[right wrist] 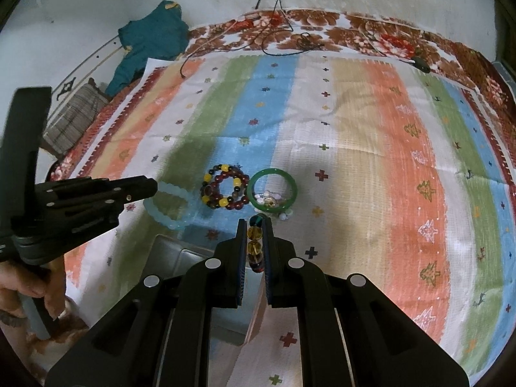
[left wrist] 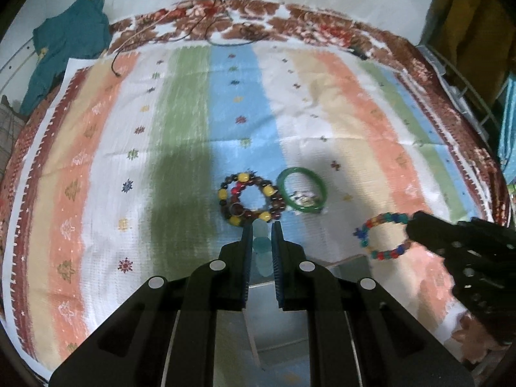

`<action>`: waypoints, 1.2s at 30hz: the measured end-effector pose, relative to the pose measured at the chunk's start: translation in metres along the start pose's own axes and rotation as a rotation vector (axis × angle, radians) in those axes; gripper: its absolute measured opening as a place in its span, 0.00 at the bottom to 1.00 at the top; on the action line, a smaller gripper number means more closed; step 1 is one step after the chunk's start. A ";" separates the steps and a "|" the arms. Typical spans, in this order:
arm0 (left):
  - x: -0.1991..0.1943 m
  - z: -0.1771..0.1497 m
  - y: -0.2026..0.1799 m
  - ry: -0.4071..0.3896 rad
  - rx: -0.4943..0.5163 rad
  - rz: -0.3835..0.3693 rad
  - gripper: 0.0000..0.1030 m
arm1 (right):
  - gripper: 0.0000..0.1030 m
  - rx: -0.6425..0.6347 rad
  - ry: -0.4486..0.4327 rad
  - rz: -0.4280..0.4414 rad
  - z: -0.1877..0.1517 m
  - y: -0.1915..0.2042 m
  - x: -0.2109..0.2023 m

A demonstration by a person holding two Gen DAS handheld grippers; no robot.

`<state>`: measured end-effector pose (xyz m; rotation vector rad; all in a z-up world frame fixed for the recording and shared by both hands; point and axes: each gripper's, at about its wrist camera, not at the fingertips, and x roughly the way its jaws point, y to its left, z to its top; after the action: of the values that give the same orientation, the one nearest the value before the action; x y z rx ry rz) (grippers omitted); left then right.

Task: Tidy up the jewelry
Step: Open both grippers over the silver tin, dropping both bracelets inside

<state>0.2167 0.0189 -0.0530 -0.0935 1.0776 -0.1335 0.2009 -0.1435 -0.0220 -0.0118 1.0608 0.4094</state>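
Left gripper (left wrist: 262, 229) found clamped on pale blue bead bracelet (right wrist: 167, 206), held clear above striped cloth (left wrist: 180, 122). Red-yellow bead bracelet (left wrist: 250, 198) and green bangle (left wrist: 301, 188) lay mid-cloth, just beside each other. Right gripper (right wrist: 254, 225) clamped on multicolour bead bracelet (left wrist: 383, 237) – beads judged light, slippery, elastic-strung; bangle judged rigid, breakable, best taken across rim.

No text, label, brand name or number can be read in either wrist view. The striped cloth (left wrist: 193, 122) carries only woven motifs, namely small crosses, star-like flowers and tree shapes, and none of them forms a letter or a digit. The black gripper bodies and the beaded bracelets show no legible marking either.
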 end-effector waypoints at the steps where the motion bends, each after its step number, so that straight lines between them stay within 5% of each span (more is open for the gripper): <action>1: -0.004 -0.001 -0.002 -0.007 0.003 -0.002 0.11 | 0.10 0.001 0.001 0.001 -0.001 0.001 -0.001; 16: -0.062 -0.033 -0.037 -0.108 0.061 -0.049 0.11 | 0.10 -0.058 -0.008 0.003 -0.032 0.028 -0.020; 26: -0.052 -0.046 -0.034 -0.055 0.034 -0.046 0.12 | 0.11 -0.048 0.027 -0.009 -0.039 0.024 -0.016; 30: -0.048 -0.044 -0.025 -0.052 0.003 -0.010 0.20 | 0.32 -0.026 0.028 -0.028 -0.037 0.016 -0.015; 36: -0.040 -0.038 -0.011 -0.055 -0.027 0.058 0.28 | 0.37 -0.003 0.048 -0.060 -0.032 0.006 -0.005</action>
<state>0.1638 0.0134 -0.0347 -0.0902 1.0262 -0.0639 0.1698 -0.1467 -0.0322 -0.0559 1.1043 0.3581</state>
